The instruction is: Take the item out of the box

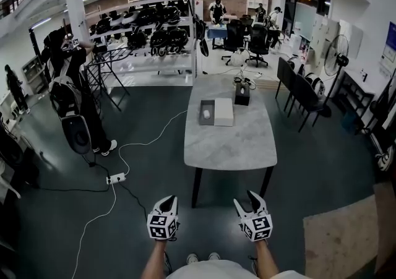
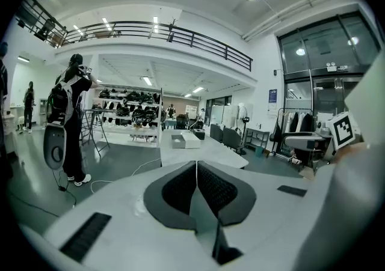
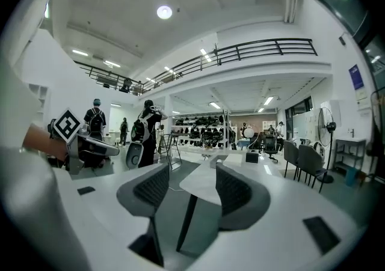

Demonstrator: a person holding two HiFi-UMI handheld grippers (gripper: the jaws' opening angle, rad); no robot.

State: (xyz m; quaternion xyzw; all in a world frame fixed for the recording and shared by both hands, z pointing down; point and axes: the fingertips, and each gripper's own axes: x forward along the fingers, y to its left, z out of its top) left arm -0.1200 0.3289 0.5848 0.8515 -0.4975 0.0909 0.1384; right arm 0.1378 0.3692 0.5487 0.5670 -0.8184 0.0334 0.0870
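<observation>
An open box (image 1: pixel 206 112) holding a small white item (image 1: pixel 206 113) lies on the grey table (image 1: pixel 230 141), with its white lid (image 1: pixel 223 111) beside it on the right. The box (image 2: pixel 178 140) and lid (image 2: pixel 192 139) also show far off in the left gripper view. Both grippers hang well short of the table's near edge, above the floor. My left gripper (image 1: pixel 168 201) has its jaws pressed together and holds nothing. My right gripper (image 1: pixel 253 198) stands open and empty, the table leg showing through its gap (image 3: pixel 191 194).
A black box (image 1: pixel 242 94) stands at the table's far end. Chairs (image 1: pixel 302 95) line the table's right side. A person with a backpack (image 1: pixel 67 80) stands at the left near a power strip (image 1: pixel 116 178) and cables on the floor. Shelves (image 1: pixel 148 36) fill the back.
</observation>
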